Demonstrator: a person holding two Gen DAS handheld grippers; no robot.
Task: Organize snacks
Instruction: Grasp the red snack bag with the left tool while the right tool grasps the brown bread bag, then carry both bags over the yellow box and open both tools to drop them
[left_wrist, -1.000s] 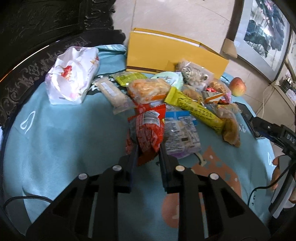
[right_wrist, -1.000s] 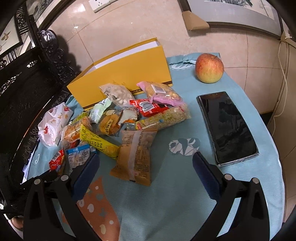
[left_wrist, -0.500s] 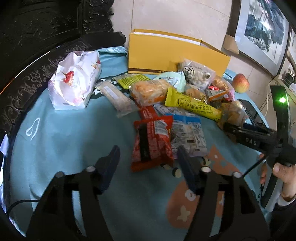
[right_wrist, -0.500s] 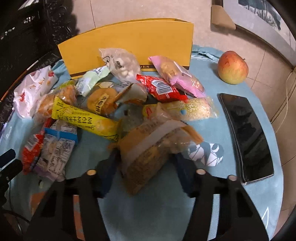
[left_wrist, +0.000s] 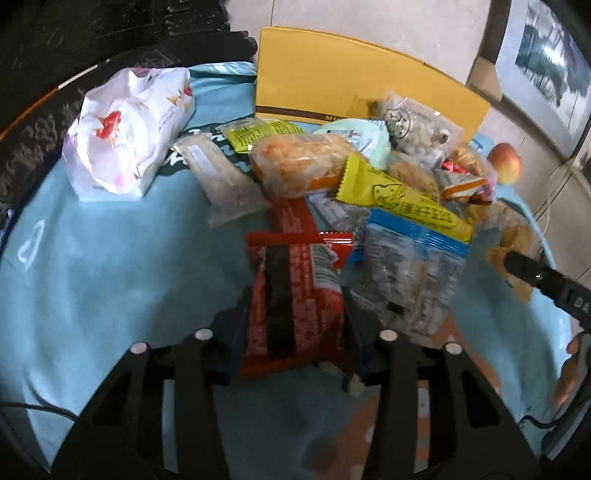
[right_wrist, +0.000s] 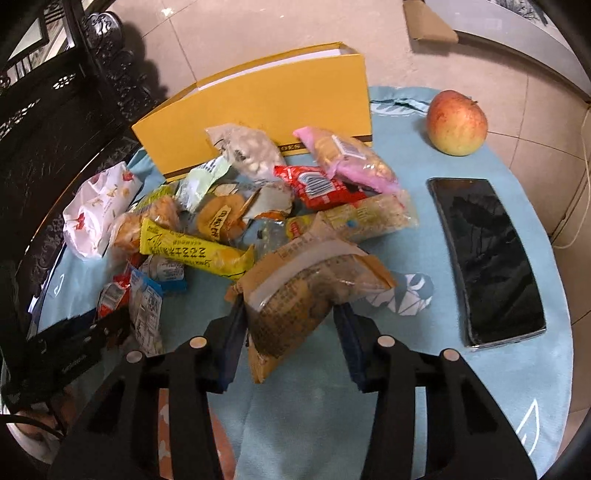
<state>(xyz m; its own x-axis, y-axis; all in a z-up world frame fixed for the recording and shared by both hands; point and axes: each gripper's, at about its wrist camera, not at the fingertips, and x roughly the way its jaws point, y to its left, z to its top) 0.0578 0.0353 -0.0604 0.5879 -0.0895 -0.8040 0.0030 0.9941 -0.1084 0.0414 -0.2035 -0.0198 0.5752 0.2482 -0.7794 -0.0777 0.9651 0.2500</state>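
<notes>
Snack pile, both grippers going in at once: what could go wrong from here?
1. The left gripper is closing on the red packet, which overlaps the blue-topped packets; lifting may drag them.
2. The right gripper is closing on the brown packet near its lower end only; it could slip or swing.
3. The phone lies close beside the pile; sliding packets could nudge it.

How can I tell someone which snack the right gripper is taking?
Start at the yellow box at the back of the blue tablecloth. The snack pile lies before it. The brown packet, nearest the camera, sits between the closing right gripper jaws, the only brown one with a pale stripe.
</notes>
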